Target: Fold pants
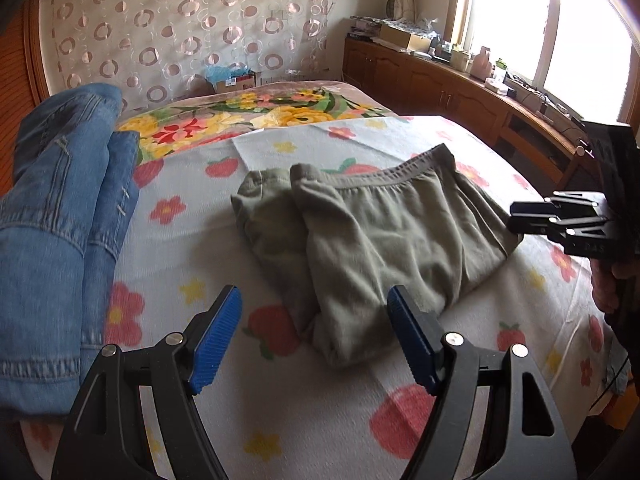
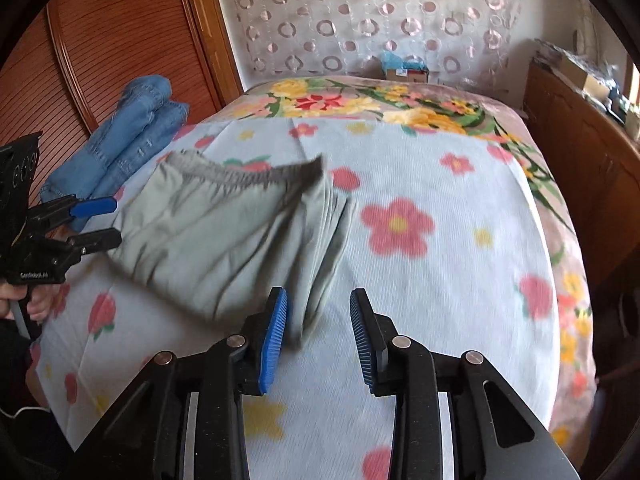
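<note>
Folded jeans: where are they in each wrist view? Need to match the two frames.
Left wrist: folded jeans fill the left edge, left of the grey-green pants.
Right wrist: folded jeans upper left, beyond the pants.
Shared landmark: circle-patterned curtain behind the bed.

The pants (image 1: 384,232) look like soft matt grey-green knit cloth. The blanket (image 2: 432,280) is fuzzy fleece, the jeans (image 1: 60,208) rough blue denim.
</note>
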The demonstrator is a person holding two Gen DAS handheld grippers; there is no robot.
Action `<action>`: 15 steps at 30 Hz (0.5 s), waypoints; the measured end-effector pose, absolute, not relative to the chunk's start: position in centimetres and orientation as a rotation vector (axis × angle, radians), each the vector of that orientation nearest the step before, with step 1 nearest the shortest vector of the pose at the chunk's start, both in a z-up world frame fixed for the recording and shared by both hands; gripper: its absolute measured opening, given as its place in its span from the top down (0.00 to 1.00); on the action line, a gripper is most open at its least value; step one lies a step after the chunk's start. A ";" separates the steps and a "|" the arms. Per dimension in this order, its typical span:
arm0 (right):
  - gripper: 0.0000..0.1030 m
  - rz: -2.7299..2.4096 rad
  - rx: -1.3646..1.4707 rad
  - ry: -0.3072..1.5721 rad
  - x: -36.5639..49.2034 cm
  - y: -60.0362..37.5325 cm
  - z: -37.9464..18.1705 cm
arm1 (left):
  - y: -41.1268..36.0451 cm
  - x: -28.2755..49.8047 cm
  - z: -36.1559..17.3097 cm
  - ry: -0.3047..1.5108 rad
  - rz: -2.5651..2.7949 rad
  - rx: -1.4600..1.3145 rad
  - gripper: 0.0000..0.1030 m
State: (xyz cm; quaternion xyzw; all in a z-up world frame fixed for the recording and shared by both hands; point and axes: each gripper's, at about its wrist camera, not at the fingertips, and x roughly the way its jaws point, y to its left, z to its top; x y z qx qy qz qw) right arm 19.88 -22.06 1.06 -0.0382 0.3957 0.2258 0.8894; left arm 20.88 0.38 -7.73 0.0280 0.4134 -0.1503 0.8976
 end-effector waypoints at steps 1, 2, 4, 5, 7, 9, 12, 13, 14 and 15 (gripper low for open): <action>0.67 0.475 -0.071 0.827 19.4 -22.2 1.1 | 0.4 20.7 -7.8 0.858 -0.309 0.058 0.26; 0.67 0.481 -0.062 0.831 19.2 -22.2 1.0 | 0.3 20.6 -7.8 0.859 -0.309 0.056 0.26; 0.67 0.487 -0.052 0.833 18.9 -22.1 1.1 | 0.4 20.3 -7.8 0.858 -0.309 0.049 0.26; 0.67 0.498 -0.043 0.830 19.3 -22.3 1.2 | 0.6 20.1 -7.7 0.856 -0.312 0.046 0.26; 0.67 0.510 -0.031 0.833 19.6 -22.3 1.1 | 0.7 19.9 -7.7 0.854 -0.318 0.040 0.26; 0.67 0.516 -0.035 0.844 19.7 -22.1 0.8 | 0.7 19.8 -7.8 0.856 -0.327 0.036 0.28; 0.67 0.520 -0.042 0.839 19.9 -22.2 0.6 | 0.5 19.9 -8.2 0.865 -0.332 0.037 0.34; 0.67 0.523 -0.040 0.840 19.9 -22.2 0.6 | 0.4 20.0 -8.2 0.865 -0.336 0.034 0.37; 0.72 0.527 -0.037 0.838 19.9 -22.3 0.6 | 0.3 20.0 -8.3 0.868 -0.338 0.031 0.37; 0.80 0.533 -0.035 0.840 19.8 -22.3 0.6 | 0.2 20.0 -8.3 0.869 -0.339 0.031 0.38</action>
